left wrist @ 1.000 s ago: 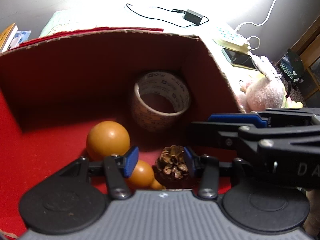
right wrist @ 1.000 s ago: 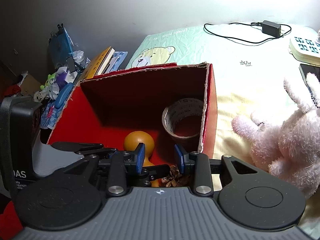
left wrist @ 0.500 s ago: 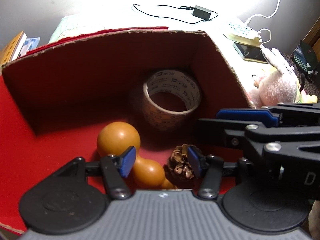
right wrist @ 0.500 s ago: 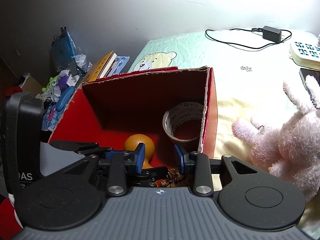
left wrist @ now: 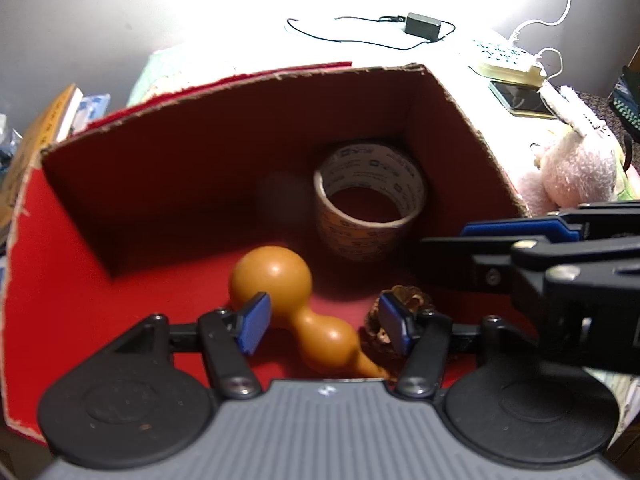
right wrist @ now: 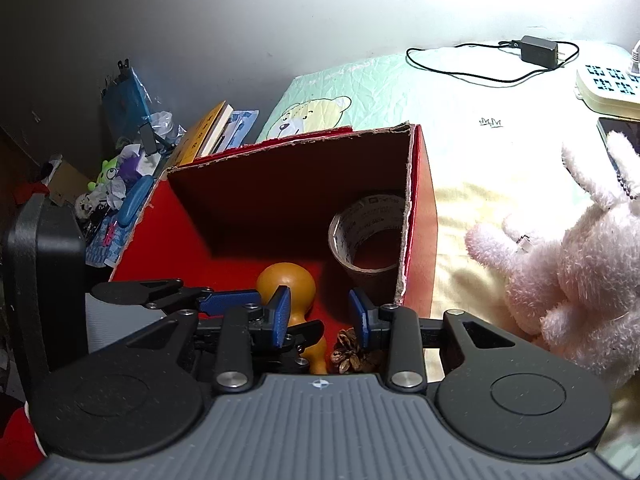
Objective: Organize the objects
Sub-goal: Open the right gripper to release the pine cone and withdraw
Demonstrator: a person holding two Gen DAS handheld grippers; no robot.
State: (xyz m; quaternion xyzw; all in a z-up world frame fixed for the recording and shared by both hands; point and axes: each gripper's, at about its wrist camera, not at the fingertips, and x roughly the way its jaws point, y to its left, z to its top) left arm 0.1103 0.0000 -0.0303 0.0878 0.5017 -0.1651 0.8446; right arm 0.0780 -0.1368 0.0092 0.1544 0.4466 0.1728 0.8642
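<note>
Withdrawn slightly, both claws are seen above a red box point(left wrist: 48, 280) on bedding; left gripper point(left wrist: 324, 322) and right gripper point(right wrist: 320, 316) are spread wide, holding nothing, a gourd point(left wrist: 288, 296) just ahead.

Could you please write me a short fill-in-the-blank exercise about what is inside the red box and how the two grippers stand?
1. The tape roll sits in the box's far ____ corner.
2. The orange gourd lies with its narrow end touching the ____.
3. Both the left gripper and the right gripper are ____ and hold nothing.
4. Outside the red box, on its right, lies a pink ____.

Missing words: right; pine cone; open; plush rabbit
</note>
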